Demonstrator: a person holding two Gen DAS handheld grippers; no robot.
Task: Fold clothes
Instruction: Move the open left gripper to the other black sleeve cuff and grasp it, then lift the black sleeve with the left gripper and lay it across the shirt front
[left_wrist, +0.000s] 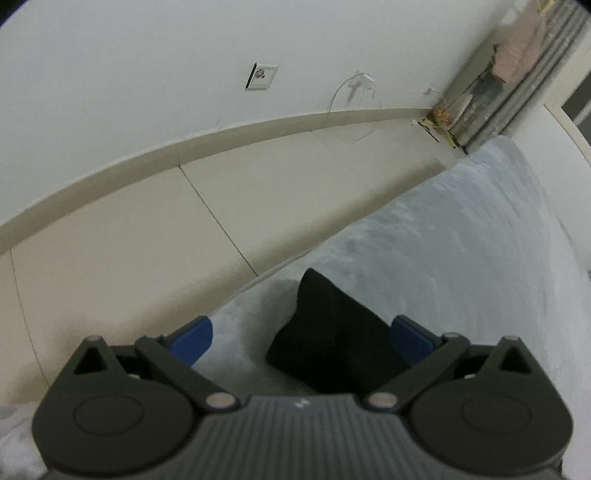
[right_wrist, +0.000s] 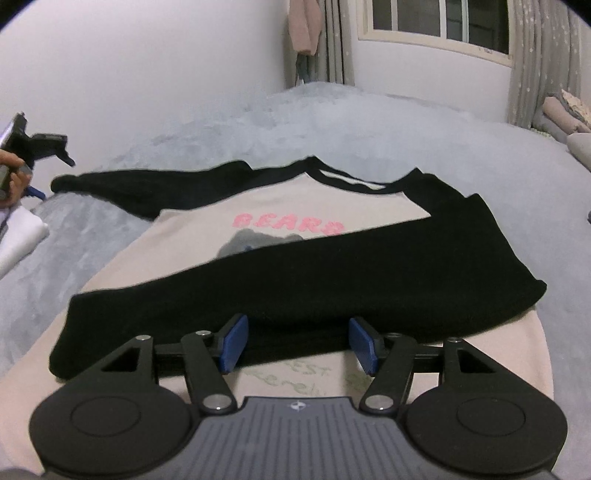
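A beige shirt (right_wrist: 184, 254) with black sleeves and pink "BEARS" lettering lies flat on the bed. Its right black sleeve (right_wrist: 295, 280) is folded across the chest. Its left black sleeve (right_wrist: 147, 188) stretches out to the left. My right gripper (right_wrist: 295, 343) is open, its blue pads (right_wrist: 232, 343) just above the folded sleeve's lower edge. My left gripper (left_wrist: 301, 339) is open, with the black cuff of the left sleeve (left_wrist: 332, 339) lying between its blue pads. The left gripper also shows in the right wrist view (right_wrist: 33, 151), held in a hand at the far left.
The bed has a pale blue fuzzy blanket (left_wrist: 461, 251). Beige floor tiles (left_wrist: 147, 236) and a white wall lie past the bed's left edge. A white folded cloth (right_wrist: 18, 236) lies at the left. Pillows (right_wrist: 569, 118) sit at the far right under a window.
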